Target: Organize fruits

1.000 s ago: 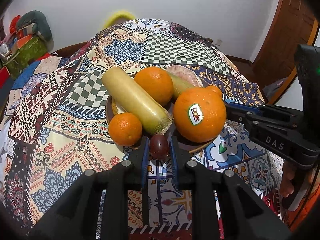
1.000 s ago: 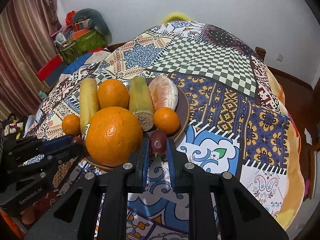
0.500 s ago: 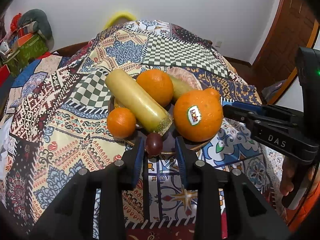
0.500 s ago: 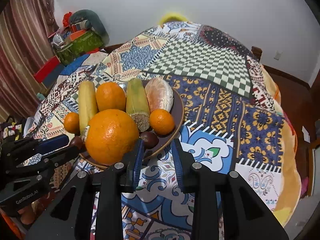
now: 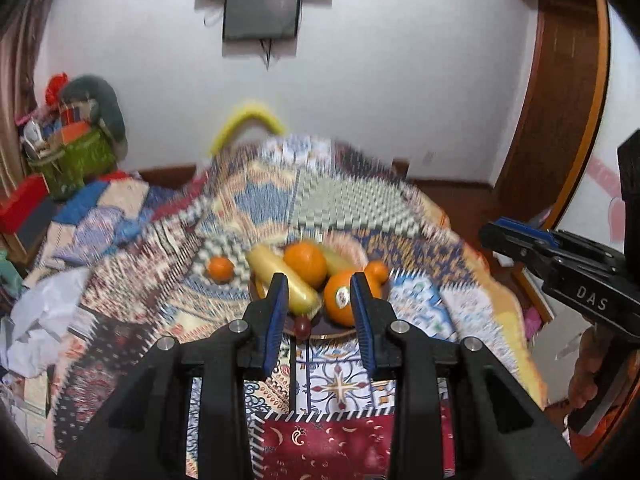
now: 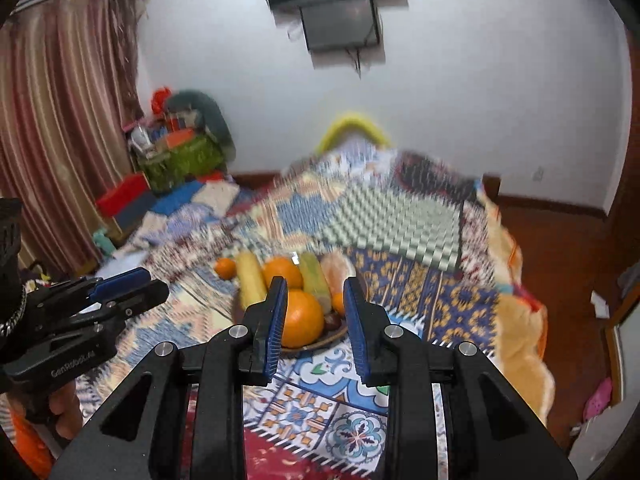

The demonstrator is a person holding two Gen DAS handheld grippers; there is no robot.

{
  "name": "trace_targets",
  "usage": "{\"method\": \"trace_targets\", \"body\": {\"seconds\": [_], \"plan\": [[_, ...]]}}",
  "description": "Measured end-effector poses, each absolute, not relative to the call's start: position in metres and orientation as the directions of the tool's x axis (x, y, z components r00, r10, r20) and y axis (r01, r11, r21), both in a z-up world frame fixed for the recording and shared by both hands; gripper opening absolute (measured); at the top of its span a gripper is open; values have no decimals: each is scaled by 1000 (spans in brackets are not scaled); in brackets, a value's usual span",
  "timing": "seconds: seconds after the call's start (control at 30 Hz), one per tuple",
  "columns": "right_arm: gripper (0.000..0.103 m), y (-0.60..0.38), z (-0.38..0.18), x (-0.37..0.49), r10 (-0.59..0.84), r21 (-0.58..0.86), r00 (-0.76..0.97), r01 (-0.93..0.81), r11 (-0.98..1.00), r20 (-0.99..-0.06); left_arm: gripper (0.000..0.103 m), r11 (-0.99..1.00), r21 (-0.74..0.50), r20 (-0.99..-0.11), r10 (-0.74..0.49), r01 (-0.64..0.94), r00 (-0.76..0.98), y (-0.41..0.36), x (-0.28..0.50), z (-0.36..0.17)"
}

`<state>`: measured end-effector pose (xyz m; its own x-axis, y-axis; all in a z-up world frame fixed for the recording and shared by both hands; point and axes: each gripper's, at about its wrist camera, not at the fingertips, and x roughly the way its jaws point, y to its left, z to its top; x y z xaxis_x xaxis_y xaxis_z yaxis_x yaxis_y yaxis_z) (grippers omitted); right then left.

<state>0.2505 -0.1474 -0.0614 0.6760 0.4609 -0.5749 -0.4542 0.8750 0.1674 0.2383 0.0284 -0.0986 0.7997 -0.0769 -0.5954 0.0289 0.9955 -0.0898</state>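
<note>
A dark brown plate (image 5: 332,336) (image 6: 312,346) on the patterned cloth holds a big stickered orange (image 5: 340,298) (image 6: 302,318), a second orange (image 5: 306,262), a yellow stalk piece (image 5: 280,280), a green stalk piece (image 6: 316,280) and a small orange (image 5: 376,270). A small dark fruit (image 5: 303,326) lies at the plate's front rim, and another dark fruit (image 6: 332,322) beside the big orange. One more small orange (image 5: 220,268) sits left of the plate. My left gripper (image 5: 319,308) (image 6: 128,284) is open and empty, back from the plate. My right gripper (image 6: 316,308) (image 5: 500,236) is open and empty too.
The table wears a patchwork cloth (image 6: 400,216). Behind it are a yellow chair back (image 5: 250,118), a wall screen (image 5: 262,12) and a green basket of clutter (image 5: 76,156). A curtain (image 6: 60,120) hangs left, a wooden door frame (image 5: 560,120) stands right, and crumpled white material (image 5: 40,320) lies at the left.
Both grippers opened and let go of the small dark fruits, which now lie on the plate. Both hands then rose and drew back, so the plate looks smaller and farther.
</note>
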Motion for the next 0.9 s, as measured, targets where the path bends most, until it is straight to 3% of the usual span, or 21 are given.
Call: {"method": "trace_targets", "body": {"seconds": [0.33, 0.5, 0.67, 0.9], "plan": [[27, -152, 6, 171, 493, 132, 783, -481, 867, -380, 32, 998, -59, -367, -46, 26, 929, 25, 153, -16], [45, -152, 18, 142, 494, 118, 814, -483, 868, -306, 46, 999, -45, -277, -32, 20, 960, 22, 120, 3], [59, -151, 22, 123, 474, 80, 844, -470, 879, -253, 53, 999, -34, -241, -18, 10, 970, 22, 104, 7], [60, -151, 18, 123, 471, 73, 844, -469, 880, -256, 54, 999, -44, -270, -8, -4, 963, 31, 110, -4]]}}
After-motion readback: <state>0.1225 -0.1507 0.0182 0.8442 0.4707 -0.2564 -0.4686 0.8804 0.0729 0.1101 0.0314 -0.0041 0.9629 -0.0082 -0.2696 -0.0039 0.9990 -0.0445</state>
